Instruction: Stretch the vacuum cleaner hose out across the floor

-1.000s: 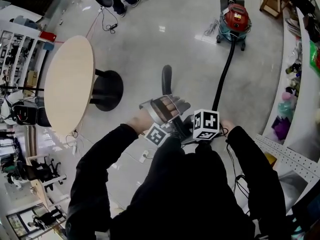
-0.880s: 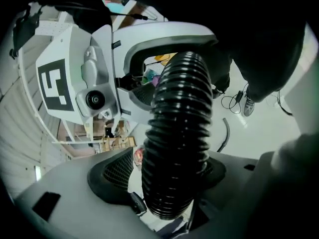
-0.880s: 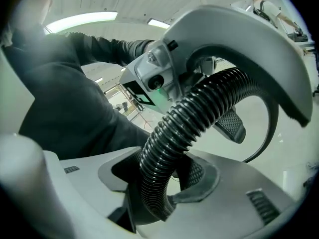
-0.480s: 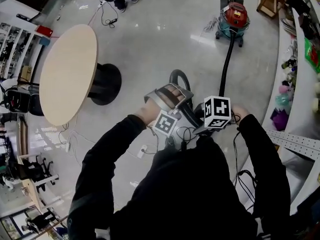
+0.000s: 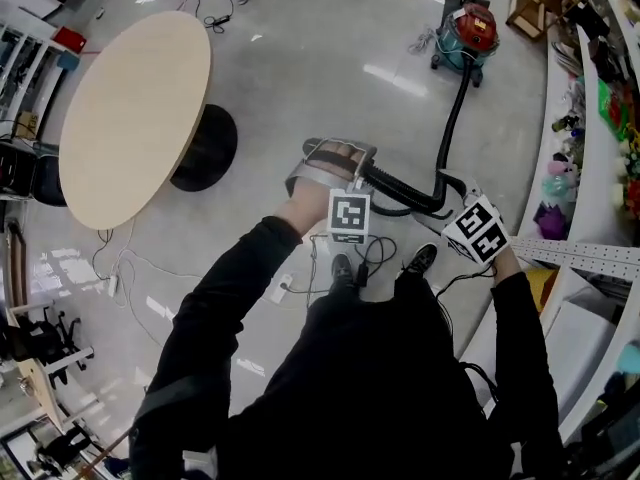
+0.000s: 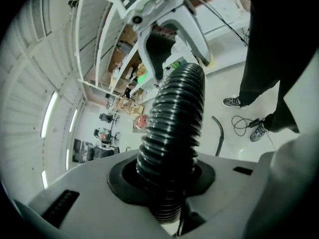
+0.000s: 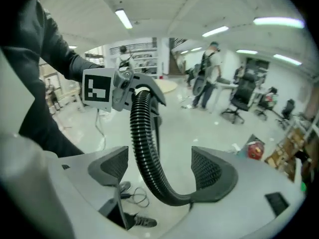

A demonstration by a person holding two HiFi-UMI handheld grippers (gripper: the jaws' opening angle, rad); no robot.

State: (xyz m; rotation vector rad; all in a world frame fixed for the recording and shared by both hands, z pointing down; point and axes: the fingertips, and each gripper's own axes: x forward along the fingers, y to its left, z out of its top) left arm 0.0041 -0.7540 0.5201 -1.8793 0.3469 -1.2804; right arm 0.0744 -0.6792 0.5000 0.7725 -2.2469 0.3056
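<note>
Looking bendy, the ribbed hose [image 6: 172,133] is clamped in the left gripper [image 5: 335,168], loose between the right gripper's [image 7: 162,171] just-opened jaws; regrip beyond.

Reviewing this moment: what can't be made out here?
Left gripper view: the black ribbed vacuum hose covers the clamping pads of the left gripper.
Right gripper view: the right gripper, jaws just opened, straddles the hose; pad contact unclear.
Head view: the left hand hides the hose's end; its joint at the red vacuum cleaner is too small.
</note>
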